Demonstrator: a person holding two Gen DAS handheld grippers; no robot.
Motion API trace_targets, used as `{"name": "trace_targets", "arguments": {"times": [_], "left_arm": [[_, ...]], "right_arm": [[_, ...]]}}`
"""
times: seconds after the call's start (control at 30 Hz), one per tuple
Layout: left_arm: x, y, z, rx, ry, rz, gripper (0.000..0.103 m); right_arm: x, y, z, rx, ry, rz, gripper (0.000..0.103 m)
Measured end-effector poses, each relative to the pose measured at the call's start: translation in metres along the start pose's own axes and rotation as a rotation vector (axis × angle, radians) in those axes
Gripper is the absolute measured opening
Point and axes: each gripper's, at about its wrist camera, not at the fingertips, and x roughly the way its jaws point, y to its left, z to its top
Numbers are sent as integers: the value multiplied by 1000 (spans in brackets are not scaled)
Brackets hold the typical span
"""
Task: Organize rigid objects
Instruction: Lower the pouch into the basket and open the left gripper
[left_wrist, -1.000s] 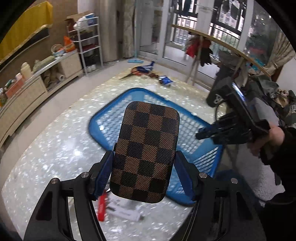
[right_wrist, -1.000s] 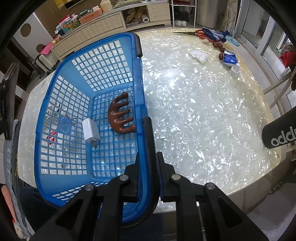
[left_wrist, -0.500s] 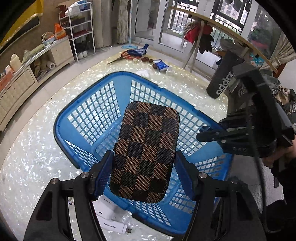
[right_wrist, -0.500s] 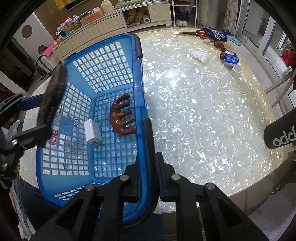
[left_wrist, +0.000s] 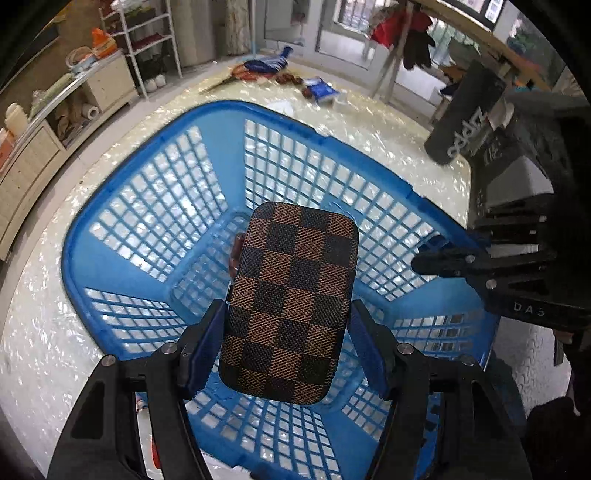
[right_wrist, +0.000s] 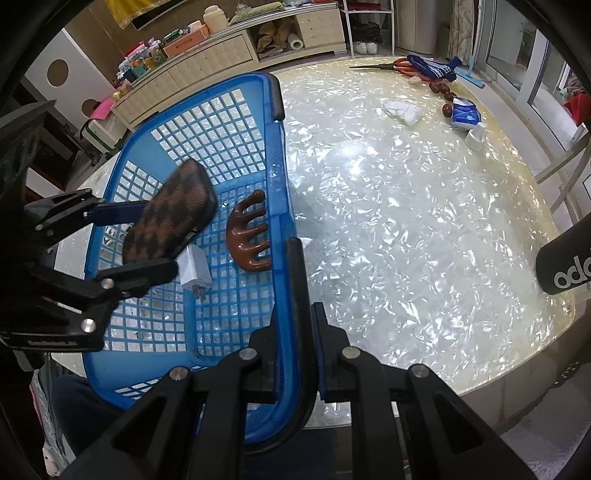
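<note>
My left gripper (left_wrist: 288, 325) is shut on a brown checkered case (left_wrist: 291, 295) and holds it above the inside of the blue lattice basket (left_wrist: 147, 206). The case and left gripper (right_wrist: 125, 243) also show in the right wrist view, over the basket's left half. My right gripper (right_wrist: 295, 314) is shut on the basket's black-handled rim (right_wrist: 295, 266). Inside the basket lie a brown claw-shaped comb (right_wrist: 249, 234) and a white charger (right_wrist: 194, 271), partly hidden by the case.
The basket stands on a pearly tabletop (right_wrist: 406, 221). At the table's far end lie scissors (right_wrist: 388, 66), a blue sock (right_wrist: 432, 68), dark beads (right_wrist: 443, 92), a white tissue (right_wrist: 402, 110), a blue packet (right_wrist: 465, 114). A black tube (right_wrist: 565, 262) sticks in at right.
My left gripper has carried the checkered case forward from beside the basket to over its inside. My right gripper has stayed shut on the basket rim.
</note>
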Motion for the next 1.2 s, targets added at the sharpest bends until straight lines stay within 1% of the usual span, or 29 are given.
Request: {"name": "trace_targets", "arguments": {"times": [0.1,0.17,0.27,0.43,0.5,0.57,0.67,0.8,0.9,0.97,1.2], "left_arm": [[6,-6,1,23,21,-1,70],[11,-11,0,45,44,10,70],[19,-14,0,58,86,7,70],[33,-17,5,60,141,40,70],[41,-21,6,80,174,72,70],[48,-26,5,96,205,84,70],[50,-30,6,99,209,74,70],[57,-38,3,129,236,100,70],[58,-40,3,134,234,88,70],[59,-41,2,128,237,93,70],[60,-40,-1,129,258,137,71]], "right_arm": [[0,0,0,0,0,5,13],[0,0,0,2,0,10,13],[0,-1,-1,6,0,21,13],[-1,-2,-1,12,-4,36,13],[-1,-2,-1,9,-4,36,13],[-1,-2,-1,7,-3,36,13],[0,-1,0,2,2,35,13],[1,-1,1,1,4,30,13],[2,-2,1,1,5,30,13],[2,-2,1,1,6,31,13],[4,-3,2,5,6,38,13]]}}
